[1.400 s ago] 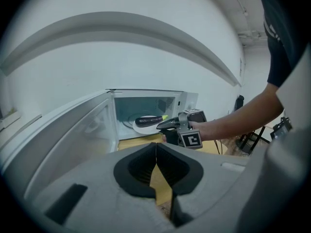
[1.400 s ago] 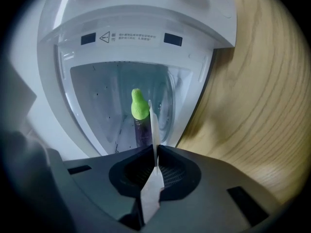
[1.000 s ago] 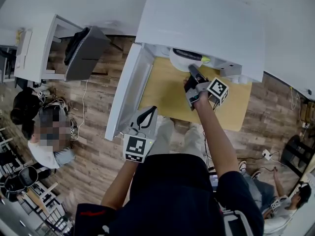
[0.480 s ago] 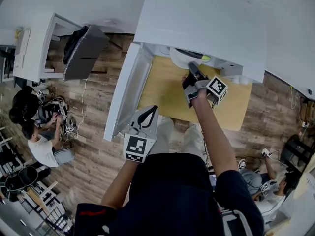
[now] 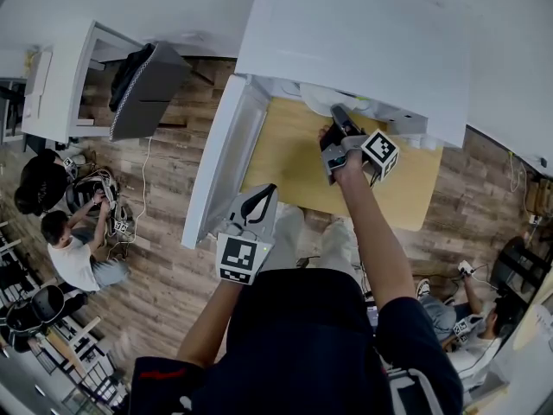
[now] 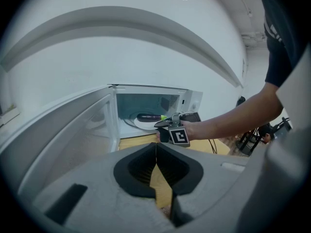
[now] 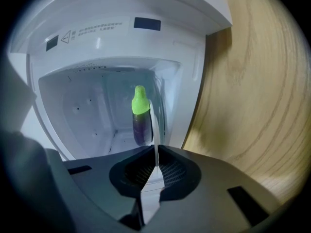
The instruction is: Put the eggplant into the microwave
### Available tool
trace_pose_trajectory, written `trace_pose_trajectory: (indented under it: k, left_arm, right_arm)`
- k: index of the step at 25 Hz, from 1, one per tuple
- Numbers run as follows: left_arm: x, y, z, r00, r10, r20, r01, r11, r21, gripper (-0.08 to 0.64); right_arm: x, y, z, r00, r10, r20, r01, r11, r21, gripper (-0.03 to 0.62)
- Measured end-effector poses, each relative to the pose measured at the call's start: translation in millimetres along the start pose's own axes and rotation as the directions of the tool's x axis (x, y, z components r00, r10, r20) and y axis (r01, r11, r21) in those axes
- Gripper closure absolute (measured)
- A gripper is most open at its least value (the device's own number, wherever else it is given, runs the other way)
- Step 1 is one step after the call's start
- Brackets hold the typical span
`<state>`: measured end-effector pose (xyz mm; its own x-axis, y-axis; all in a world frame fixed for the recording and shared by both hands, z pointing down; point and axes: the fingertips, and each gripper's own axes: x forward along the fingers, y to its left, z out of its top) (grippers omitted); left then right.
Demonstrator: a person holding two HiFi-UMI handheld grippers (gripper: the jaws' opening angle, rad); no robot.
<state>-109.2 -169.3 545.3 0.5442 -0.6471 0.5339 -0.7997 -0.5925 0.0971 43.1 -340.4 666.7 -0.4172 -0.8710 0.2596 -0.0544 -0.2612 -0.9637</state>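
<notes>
Right gripper view first: the right gripper (image 7: 156, 149) had its jaws pressed together on a thin white edge, which I read as the rim of the white plate (image 7: 154, 123) seen side-on. The eggplant (image 7: 141, 123) lay on that plate just past the jaw tips, around 11 to 12 o'clock. Its long axis ran 6 to 12 in that view, with the green stem end at 12. All of that was inside the microwave (image 7: 121, 28) cavity, and the wooden table (image 7: 252, 81) filled the 3 o'clock side, so the camera looked rolled over.

Left gripper view: the left gripper (image 6: 156, 145) was closed tip to tip with nothing in it, only table showing through the gap lower down. The microwave sat at 12 o'clock from it, with the open door (image 6: 92, 125) swung out toward 10. Here the eggplant lay across the plate 9 to 3, green cap toward 3, and the right gripper's jaws were right at the plate's near edge.

Head view: the microwave's top hid most of the plate, so I couldn't really pick out the eggplant. The right gripper was up at the opening, about 1 o'clock from the left one, which hung well back over the floor by the door's free edge.

My take: the right hand was clearly the nearer one and the eggplant looked basically in. Next I'd let go of the rim and back straight out toward 6, because any sideways drag could slide the plate.
</notes>
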Motion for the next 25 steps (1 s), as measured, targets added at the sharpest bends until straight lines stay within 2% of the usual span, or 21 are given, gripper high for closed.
trace_pose_trajectory:
  k: [17,25]
  left_arm:
    - [1,-2,-1,1.000,-0.021,0.000,0.021,1.000,-0.003,0.541]
    - [5,-12,3,0.997,-0.077,-0.001,0.077,0.997,0.004,0.542]
  right_arm:
    - [2,5,1,1.000,0.027,-0.002,-0.027,1.000,0.000,0.568]
    - [-7,5,-10,0.999,0.031,-0.037,-0.031,0.999,-0.007,0.545]
